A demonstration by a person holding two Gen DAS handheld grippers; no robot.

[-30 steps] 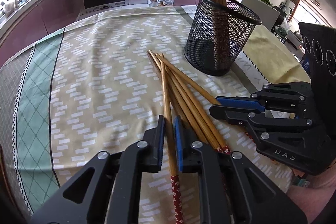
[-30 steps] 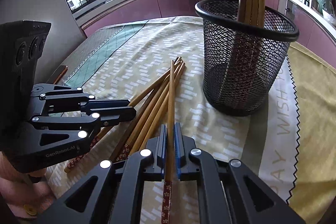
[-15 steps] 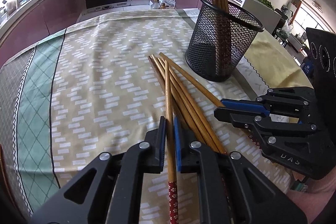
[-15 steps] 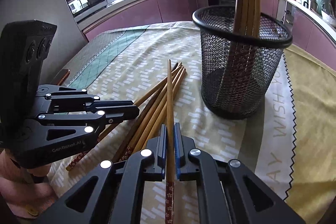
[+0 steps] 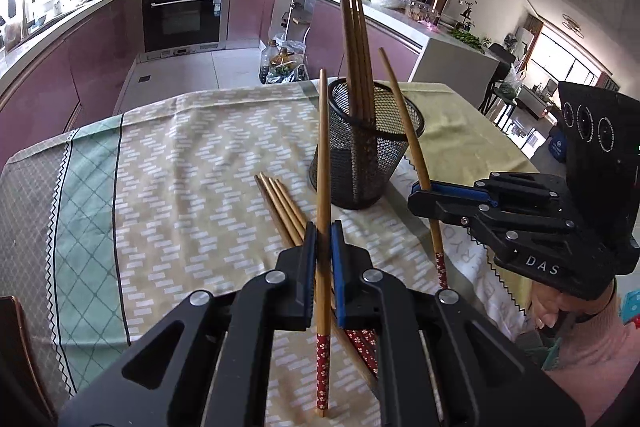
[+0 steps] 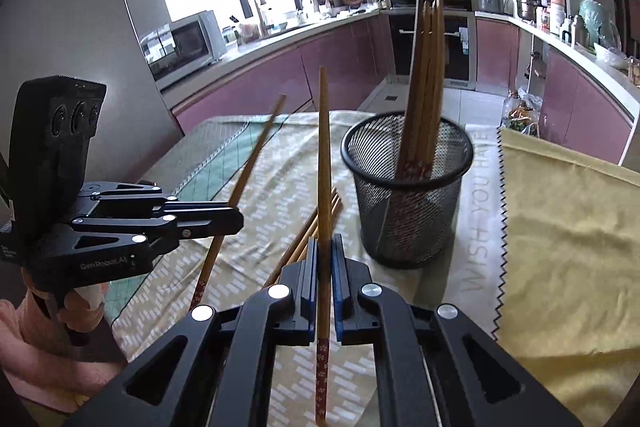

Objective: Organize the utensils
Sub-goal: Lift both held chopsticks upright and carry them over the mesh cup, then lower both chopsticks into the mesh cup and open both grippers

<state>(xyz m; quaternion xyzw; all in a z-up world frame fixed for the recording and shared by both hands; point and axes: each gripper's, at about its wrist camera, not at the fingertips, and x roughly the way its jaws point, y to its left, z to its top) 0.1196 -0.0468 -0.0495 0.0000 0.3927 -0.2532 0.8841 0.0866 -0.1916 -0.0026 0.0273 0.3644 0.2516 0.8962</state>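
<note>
Both grippers pinch a chopstick apiece: left gripper (image 5: 323, 247) clamps one chopstick (image 5: 323, 163), right gripper (image 6: 325, 259) another (image 6: 324, 163), tips raised toward twelve o'clock. Mesh holder (image 5: 366, 155) with chopsticks stands at one o'clock; loose chopsticks (image 5: 280, 203) lie on the tablecloth (image 5: 180, 167).

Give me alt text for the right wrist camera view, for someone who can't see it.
The right gripper is shut on a wooden chopstick raised off the tablecloth; to its left the left gripper holds another chopstick. Ahead, a black mesh holder holds chopsticks; more lie beside it.
</note>
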